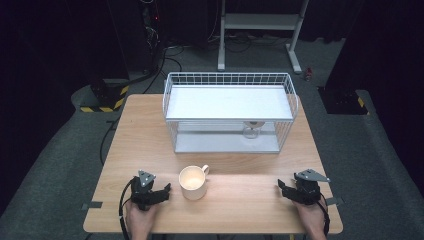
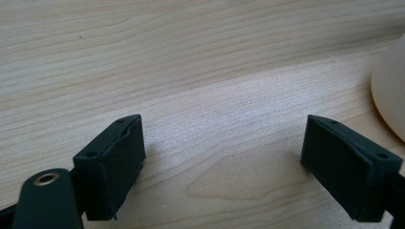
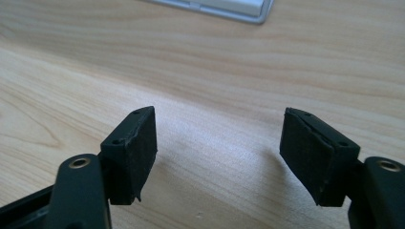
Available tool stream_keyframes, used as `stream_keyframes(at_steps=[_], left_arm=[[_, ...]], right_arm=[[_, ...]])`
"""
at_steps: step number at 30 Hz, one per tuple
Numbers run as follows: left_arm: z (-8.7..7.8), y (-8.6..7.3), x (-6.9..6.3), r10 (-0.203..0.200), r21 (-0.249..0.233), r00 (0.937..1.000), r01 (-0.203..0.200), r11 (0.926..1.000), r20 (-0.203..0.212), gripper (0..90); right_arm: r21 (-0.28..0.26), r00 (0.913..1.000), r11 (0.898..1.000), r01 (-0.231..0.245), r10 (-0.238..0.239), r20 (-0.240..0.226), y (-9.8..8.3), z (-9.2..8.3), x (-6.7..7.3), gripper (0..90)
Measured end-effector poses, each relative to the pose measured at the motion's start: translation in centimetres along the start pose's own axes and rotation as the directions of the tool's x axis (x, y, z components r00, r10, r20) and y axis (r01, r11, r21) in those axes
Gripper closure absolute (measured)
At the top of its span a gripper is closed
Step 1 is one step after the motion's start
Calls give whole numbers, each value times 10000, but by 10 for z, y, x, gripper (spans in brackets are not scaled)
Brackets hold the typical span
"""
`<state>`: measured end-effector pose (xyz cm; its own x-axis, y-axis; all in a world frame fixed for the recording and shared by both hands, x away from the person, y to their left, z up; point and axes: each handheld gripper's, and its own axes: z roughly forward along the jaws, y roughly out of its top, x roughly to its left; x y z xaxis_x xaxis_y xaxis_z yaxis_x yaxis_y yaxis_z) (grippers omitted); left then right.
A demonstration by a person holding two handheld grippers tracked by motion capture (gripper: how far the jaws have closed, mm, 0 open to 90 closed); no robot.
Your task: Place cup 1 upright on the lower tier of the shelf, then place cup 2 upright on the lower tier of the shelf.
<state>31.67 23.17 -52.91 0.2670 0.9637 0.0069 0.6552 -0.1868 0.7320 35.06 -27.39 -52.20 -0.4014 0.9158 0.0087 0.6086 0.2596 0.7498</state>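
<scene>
I keep the left gripper (image 1: 165, 190) low in the frame, jaws spread, beside the cream mug (image 1: 193, 182); the right gripper (image 1: 281, 187), lower right, has jaws spread and empty on the table (image 1: 240, 200).

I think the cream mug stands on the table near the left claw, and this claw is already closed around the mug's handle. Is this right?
Not quite. The cream mug does stand on the table near the left claw, but this claw is open and holds nothing. The left gripper view shows its jaws wide apart over bare wood, with the mug off to the side.
</scene>
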Motion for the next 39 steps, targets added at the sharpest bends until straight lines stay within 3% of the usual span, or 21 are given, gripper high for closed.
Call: stream_keyframes(at_steps=[2,6,12,13,22,39], left_arm=[[0,0,0,-18,-7,10000,18,10000,-5,152],[0,0,-2,-247,-54,9996,246,9997,-127,164],[0,2,-3,-195,63,9998,195,9998,-64,145],[-1,3,-4,-122,119,9998,120,9999,154,139],[-13,10,-14,214,-338,9967,-188,9993,784,107],[-31,-1,-31,443,-493,9907,-382,9980,1285,58]], right_arm=[[426,9999,9991,77,-82,116,2,4,1,254],[446,9997,9989,123,-131,194,2,5,2,247],[458,9997,9989,73,-83,223,3,6,2,233],[462,9997,9989,75,-86,234,4,6,1,233],[460,9997,9989,76,-87,234,4,6,2,233],[459,9997,9989,74,-85,233,4,6,2,233]])
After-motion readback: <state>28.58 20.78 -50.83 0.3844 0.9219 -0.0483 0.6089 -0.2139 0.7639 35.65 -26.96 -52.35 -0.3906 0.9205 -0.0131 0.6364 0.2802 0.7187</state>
